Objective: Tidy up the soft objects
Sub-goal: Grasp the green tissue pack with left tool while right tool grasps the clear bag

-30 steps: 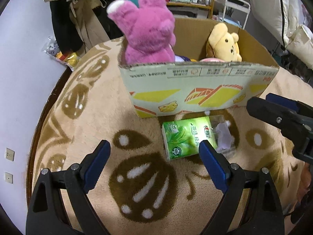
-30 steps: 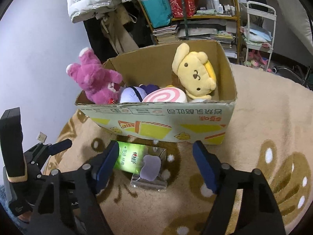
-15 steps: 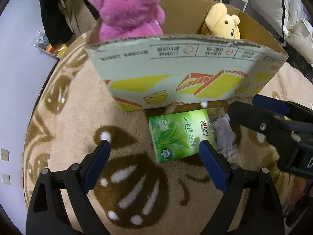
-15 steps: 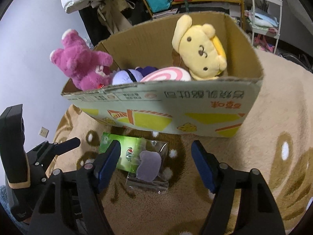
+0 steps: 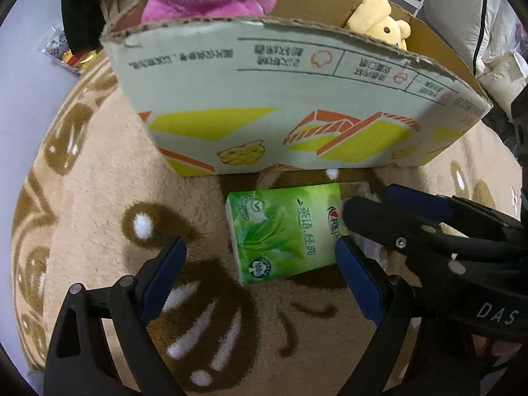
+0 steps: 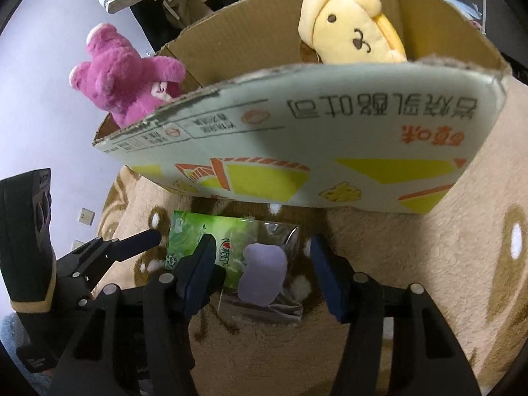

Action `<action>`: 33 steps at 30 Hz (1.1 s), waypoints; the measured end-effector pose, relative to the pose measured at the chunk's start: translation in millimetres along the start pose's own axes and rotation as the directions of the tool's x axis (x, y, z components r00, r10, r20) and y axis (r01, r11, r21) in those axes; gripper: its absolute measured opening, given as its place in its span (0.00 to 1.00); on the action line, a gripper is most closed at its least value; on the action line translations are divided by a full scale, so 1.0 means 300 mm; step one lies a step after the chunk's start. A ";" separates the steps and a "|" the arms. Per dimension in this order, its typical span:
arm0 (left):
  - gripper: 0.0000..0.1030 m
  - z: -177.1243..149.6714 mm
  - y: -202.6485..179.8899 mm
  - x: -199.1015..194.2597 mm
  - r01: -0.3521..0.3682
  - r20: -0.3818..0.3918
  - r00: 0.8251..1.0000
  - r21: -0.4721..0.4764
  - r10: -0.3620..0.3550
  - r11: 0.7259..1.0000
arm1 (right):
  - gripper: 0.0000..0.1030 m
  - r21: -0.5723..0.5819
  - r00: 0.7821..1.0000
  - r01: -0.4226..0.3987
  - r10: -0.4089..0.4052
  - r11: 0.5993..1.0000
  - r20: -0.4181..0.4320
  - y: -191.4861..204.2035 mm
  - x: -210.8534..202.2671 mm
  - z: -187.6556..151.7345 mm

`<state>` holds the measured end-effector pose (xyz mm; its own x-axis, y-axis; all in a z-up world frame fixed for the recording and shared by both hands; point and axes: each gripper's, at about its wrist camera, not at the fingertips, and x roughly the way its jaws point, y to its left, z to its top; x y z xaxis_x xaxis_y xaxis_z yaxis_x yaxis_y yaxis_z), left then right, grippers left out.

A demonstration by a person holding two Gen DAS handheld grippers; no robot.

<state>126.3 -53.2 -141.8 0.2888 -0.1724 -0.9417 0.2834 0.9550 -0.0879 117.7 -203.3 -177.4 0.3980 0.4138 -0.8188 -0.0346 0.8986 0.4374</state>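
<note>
A green tissue pack (image 5: 283, 232) lies on the beige rug in front of a cardboard box (image 5: 297, 105); it also shows in the right wrist view (image 6: 194, 241). Beside it lies a clear packet with a purple soft piece (image 6: 262, 275). My left gripper (image 5: 260, 279) is open, its fingers on either side of the tissue pack. My right gripper (image 6: 264, 274) is open around the clear packet; it shows in the left wrist view (image 5: 396, 217) over the pack's right end. A pink plush bear (image 6: 122, 82) and a yellow plush dog (image 6: 349, 36) sit in the box.
The box (image 6: 297, 151) stands just beyond both grippers. The patterned rug (image 5: 99, 198) spreads to the left and right. A white wall (image 6: 43, 49) lies to the left; shelves and clothes stand behind the box.
Both grippers have moved forward and down toward the tissue pack and the clear packet. The right gripper now reaches over the pack's right end. Both stay open.
</note>
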 end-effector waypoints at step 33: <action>0.77 0.014 -0.053 0.102 0.034 -0.008 0.999 0.011 -0.034 0.999 | 0.48 0.044 0.998 0.065 -0.065 0.997 -0.002 -0.025 0.032 0.008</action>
<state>134.5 -74.6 -168.0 0.2715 -0.2028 -0.9408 0.3035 0.9457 -0.1163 123.9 -206.4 -187.6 0.3979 0.3547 -0.8461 0.0317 0.9163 0.3991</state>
